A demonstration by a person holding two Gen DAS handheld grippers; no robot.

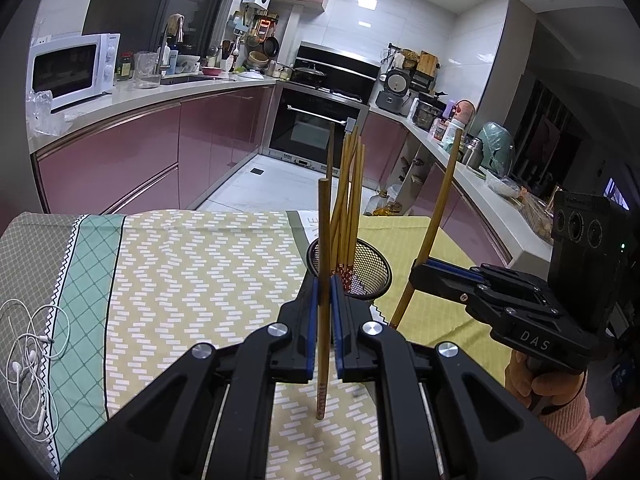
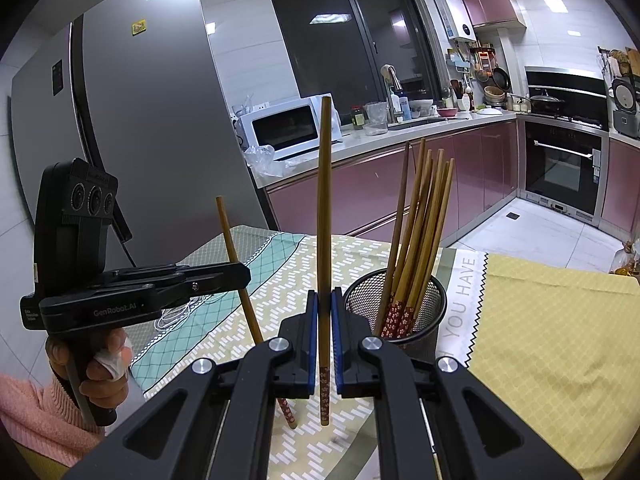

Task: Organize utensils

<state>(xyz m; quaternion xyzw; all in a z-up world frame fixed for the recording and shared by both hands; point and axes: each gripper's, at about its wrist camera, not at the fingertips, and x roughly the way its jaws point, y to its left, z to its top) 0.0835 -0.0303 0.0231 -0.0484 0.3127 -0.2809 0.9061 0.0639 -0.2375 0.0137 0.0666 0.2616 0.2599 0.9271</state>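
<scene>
I hold a pair of tongs in each hand above a counter [image 1: 200, 248] covered with a patterned cloth in yellow, green and grey. My left tongs [image 1: 325, 292] are closed on one bamboo chopstick [image 1: 323, 280], which stands nearly upright between the blue pads, its red flower-patterned end pointing down just above the cloth. My right tongs [image 2: 324, 312] are likewise closed on a second bamboo chopstick [image 2: 324, 240], also upright with the patterned end lowest. In the left view the right tongs [image 1: 420, 272] show from the side with "DAS" printed on the black body. In the right view the left tongs [image 2: 240, 276] show from the side with "GenRobot.AI" printed on them, their chopstick tilted.

Just beyond both pairs of tongs a black wire-mesh cup [image 2: 400, 304] stands on the cloth, holding a bundle of matching chopsticks [image 2: 416, 232], patterned ends down, leaning to one side. Beside the cup the cloth carries the printed words "YOU HAVE" [image 2: 462, 296].

White wired earphones [image 1: 28, 344] lie tangled at the cloth's left edge. Behind is a kitchen with pink cabinets, a white microwave [image 1: 72, 68], a built-in oven [image 1: 316, 120] and a grey refrigerator [image 2: 132, 120] bearing a label too small to read.
</scene>
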